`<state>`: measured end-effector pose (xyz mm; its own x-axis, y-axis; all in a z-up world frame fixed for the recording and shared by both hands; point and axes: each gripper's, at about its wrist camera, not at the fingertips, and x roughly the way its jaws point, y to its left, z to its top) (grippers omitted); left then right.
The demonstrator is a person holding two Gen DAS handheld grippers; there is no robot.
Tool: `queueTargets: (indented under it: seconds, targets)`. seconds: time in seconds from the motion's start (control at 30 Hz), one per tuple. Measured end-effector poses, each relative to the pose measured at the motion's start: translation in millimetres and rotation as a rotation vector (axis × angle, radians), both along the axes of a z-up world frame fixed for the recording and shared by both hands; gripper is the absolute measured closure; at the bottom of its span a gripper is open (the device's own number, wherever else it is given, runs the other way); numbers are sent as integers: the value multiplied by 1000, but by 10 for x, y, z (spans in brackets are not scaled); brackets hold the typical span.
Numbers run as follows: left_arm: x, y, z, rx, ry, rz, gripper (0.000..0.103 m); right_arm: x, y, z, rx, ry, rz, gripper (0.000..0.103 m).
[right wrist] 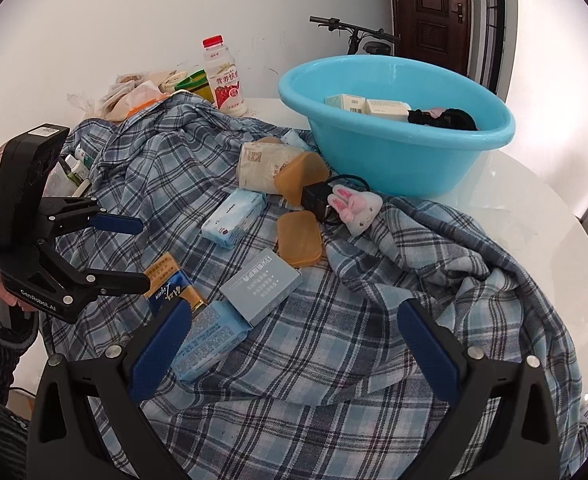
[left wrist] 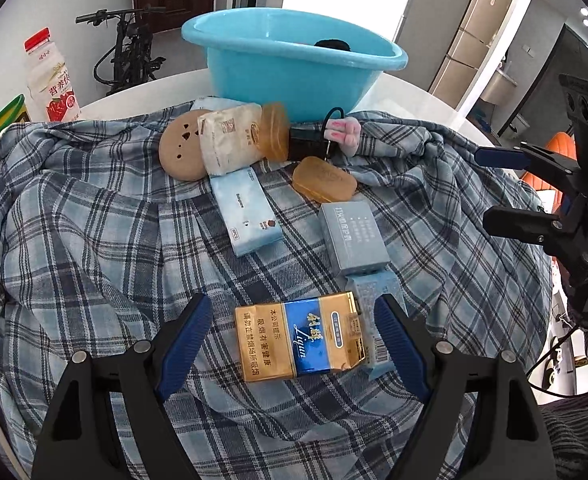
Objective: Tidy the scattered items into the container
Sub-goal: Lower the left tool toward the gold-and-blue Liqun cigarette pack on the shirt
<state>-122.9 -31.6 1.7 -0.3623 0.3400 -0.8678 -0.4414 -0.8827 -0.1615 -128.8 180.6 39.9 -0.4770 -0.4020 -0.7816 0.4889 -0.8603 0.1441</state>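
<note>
Left gripper point(left wrist: 294, 344) wide around gold-and-blue cigarette pack point(left wrist: 300, 338), not touching; pale blue tissue packet point(left wrist: 378, 292) half hidden behind. Right gripper point(right wrist: 294, 356) wide, empty.

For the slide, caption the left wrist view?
Open left gripper straddling gold-and-blue cigarette pack on plaid cloth.

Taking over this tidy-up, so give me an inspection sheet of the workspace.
Surface: white round table, plaid cloth over it.
Job's things: blue basin already holds boxes; cigarette pack, grey box, tissue packs, soap cases and plush rabbit lie on the cloth.
Clutter: milk bottle, bags behind.
Grippers: left gripper open around the cigarette pack; right gripper open, empty.
Cables: black cord on charger.
Surroundings: bicycle, door.
</note>
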Motion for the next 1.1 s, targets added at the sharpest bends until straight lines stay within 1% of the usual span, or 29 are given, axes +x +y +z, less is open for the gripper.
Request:
queueTargets:
  seconds: [0.1, 0.23, 0.43, 0.53, 0.7, 0.87, 1.1]
  targets:
    - [8, 6, -54, 1, -15, 0, 18, 15, -15, -45, 3, -9, 2, 1]
    - [33, 29, -116, -22, -15, -4, 18, 21, -20, -91, -1, -22, 2, 1]
    - [119, 113, -185, -62, -9, -42, 18, 40, -76, -191, 15, -39, 19, 1]
    - [140, 142, -215, -57, -17, -58, 18, 56, -93, -215, 23, -38, 26, 1]
    - [132, 169, -299, -79, -22, -49, 18, 70, -95, -227, 25, -44, 31, 1]
    - [137, 216, -357, -123, -2, -51, 18, 79, -68, -254, 31, -49, 28, 1]
    - [133, 269, -397, -155, 31, -54, 18, 78, -43, -315, 30, -69, 20, 1]
